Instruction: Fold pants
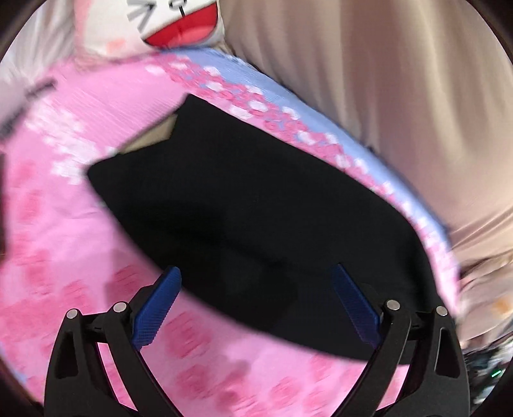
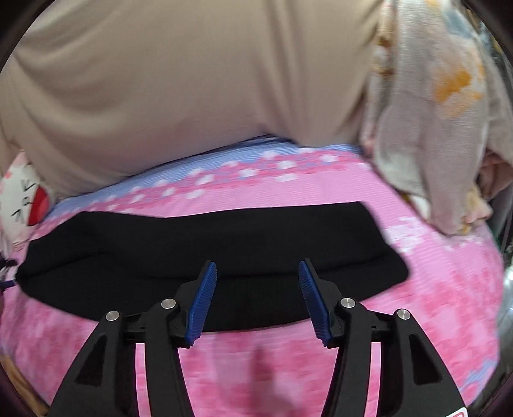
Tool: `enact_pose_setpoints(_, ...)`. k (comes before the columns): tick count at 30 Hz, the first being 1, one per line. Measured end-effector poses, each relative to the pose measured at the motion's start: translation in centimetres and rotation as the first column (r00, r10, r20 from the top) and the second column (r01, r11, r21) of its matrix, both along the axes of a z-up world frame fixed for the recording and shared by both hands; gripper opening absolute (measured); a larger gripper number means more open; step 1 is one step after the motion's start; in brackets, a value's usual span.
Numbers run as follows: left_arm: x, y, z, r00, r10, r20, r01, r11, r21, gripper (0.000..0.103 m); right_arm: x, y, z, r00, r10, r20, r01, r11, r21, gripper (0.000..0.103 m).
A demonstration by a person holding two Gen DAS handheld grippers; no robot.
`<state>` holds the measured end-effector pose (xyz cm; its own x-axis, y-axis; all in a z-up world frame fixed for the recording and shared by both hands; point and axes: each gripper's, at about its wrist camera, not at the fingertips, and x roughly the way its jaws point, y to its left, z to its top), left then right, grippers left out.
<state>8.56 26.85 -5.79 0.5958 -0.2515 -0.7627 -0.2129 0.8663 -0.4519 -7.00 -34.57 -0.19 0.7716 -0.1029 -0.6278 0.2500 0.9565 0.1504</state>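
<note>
Two grippers hover above black pants [image 2: 211,250] lying flat on a pink flowered bedsheet [image 2: 416,288], and neither has hold of anything. Left gripper [image 1: 256,272]: fingers spread wide, empty, poised over the near edge of the cloth. Right gripper [image 2: 258,268]: fingers parted too, though less wide, nothing between them, tips over the near hem. Judging by the compact, doubled-over shape, the fold looks well along; one more fold or a final smoothing seems to be what's left. Next move, I'd say, calls for lowering onto an edge and pinching both layers together so they don't slide apart. Material reads as soft, matte, thick knit, limp and prone to bunching. Blue finger pads [image 2: 203,304] are ribbed. Behind hangs a beige curtain [image 2: 176,80], and a cartoon-face pillow [image 1: 166,22] sits at the bed's far end.
</note>
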Motion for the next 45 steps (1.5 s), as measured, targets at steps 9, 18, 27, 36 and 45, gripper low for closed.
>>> enact_pose_setpoints(9, 5.6, 0.8, -2.2, 0.999, -0.001, -0.053, 0.0, 1.0, -0.017, 0.008, 2.8, 9.8, -0.8, 0.992, 0.115, -0.047, -0.111, 0.992, 0.065, 0.053)
enact_pose_setpoints(18, 2.1, 8.2, 5.2, 0.992, -0.123, -0.005, 0.123, 0.987, 0.1, 0.014, 3.7, 9.8, -0.9, 0.993, 0.051, -0.103, -0.051, 0.999, -0.001, 0.07)
enact_pose_setpoints(27, -0.5, 4.7, 2.8, 0.998, -0.045, -0.041, 0.058, 0.908, 0.414, 0.058, 3.8, 7.8, -3.1, 0.979, -0.007, -0.203, 0.001, 1.0, -0.029, 0.07)
enact_pose_setpoints(36, -4.9, -1.7, 8.4, 0.987, -0.08, 0.143, 0.001, 0.876, 0.482, 0.09, 2.7, -10.6, -4.7, 0.902, -0.388, -0.192, 0.395, 0.919, 0.002, 0.07)
enact_pose_setpoints(45, -3.1, -14.2, 6.6, 0.967, -0.244, 0.079, 0.17, 0.841, 0.514, 0.09, 6.3, -13.2, -5.0, 0.944, -0.289, -0.161, 0.304, 0.95, 0.073, 0.008)
